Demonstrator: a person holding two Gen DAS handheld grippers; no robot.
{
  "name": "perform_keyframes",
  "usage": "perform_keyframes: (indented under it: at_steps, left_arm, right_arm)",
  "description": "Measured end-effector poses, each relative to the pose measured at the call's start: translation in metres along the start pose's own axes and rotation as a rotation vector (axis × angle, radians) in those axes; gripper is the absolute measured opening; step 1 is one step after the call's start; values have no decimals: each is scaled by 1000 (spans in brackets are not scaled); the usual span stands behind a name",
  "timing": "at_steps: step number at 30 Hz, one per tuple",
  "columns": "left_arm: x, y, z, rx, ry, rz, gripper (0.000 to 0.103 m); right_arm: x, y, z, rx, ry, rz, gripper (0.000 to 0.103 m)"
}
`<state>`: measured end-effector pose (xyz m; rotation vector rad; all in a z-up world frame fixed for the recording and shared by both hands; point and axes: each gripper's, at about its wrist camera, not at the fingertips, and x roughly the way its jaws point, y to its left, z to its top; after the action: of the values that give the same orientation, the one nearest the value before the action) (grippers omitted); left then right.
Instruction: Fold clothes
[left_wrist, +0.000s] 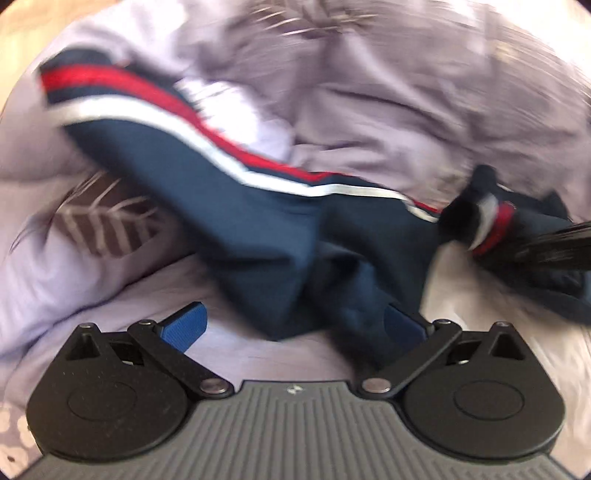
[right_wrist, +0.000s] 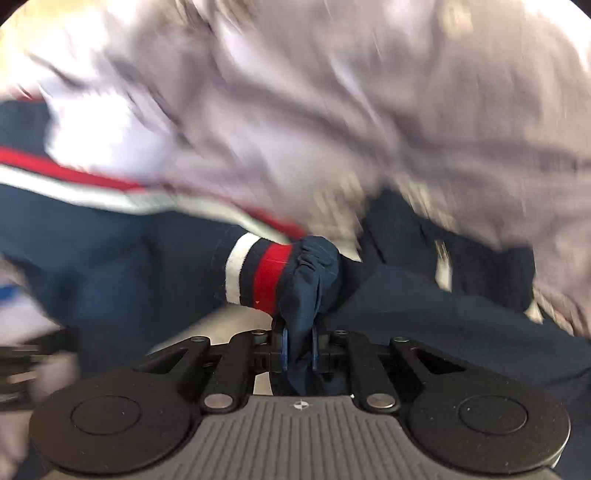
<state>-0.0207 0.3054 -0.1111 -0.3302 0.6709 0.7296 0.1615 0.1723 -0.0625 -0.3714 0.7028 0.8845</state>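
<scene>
A navy garment (left_wrist: 258, 229) with red and white side stripes lies stretched across a lilac bedsheet (left_wrist: 369, 110). My left gripper (left_wrist: 295, 325) is open, its blue fingers (left_wrist: 184, 326) set wide apart, with a fold of the navy cloth lying between them. My right gripper (right_wrist: 299, 343) is shut on the gathered, striped end of the navy garment (right_wrist: 310, 273). That same right gripper shows in the left wrist view (left_wrist: 476, 221) at the right, pinching the striped end. Both views are motion-blurred.
The rumpled lilac sheet with a brown leaf print (left_wrist: 99, 225) covers the whole surface. It rises in heavy folds behind the garment (right_wrist: 406, 110). A strip of wooden surface (left_wrist: 18, 37) shows at the top left.
</scene>
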Motion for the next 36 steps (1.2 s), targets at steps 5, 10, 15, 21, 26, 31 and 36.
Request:
perform_keyframes:
  at_steps: [5, 10, 15, 21, 26, 31, 36]
  left_arm:
    - [7, -4, -2, 43, 23, 23, 103]
    - [-9, -20, -3, 122, -76, 49, 103]
    - [-35, -77, 12, 332, -298, -5, 103]
    - [33, -146, 25, 446, -121, 47, 103]
    - [76, -147, 0, 505, 20, 102, 103]
    - [65, -155, -11, 605, -67, 149, 103]
    - [67, -158, -10, 612, -42, 136, 103]
  right_arm:
    - [23, 10, -7, -57, 148, 46, 85]
    - [-11, -16, -31, 58, 31, 113, 80]
    - [-47, -72, -53, 177, -48, -142, 80]
    - [-56, -154, -119, 274, 165, -401, 70]
    - [-96, -193, -147, 450, 130, -485, 77]
    - [-96, -165, -115, 292, -48, -450, 77]
    - [-21, -160, -77, 225, -56, -391, 77]
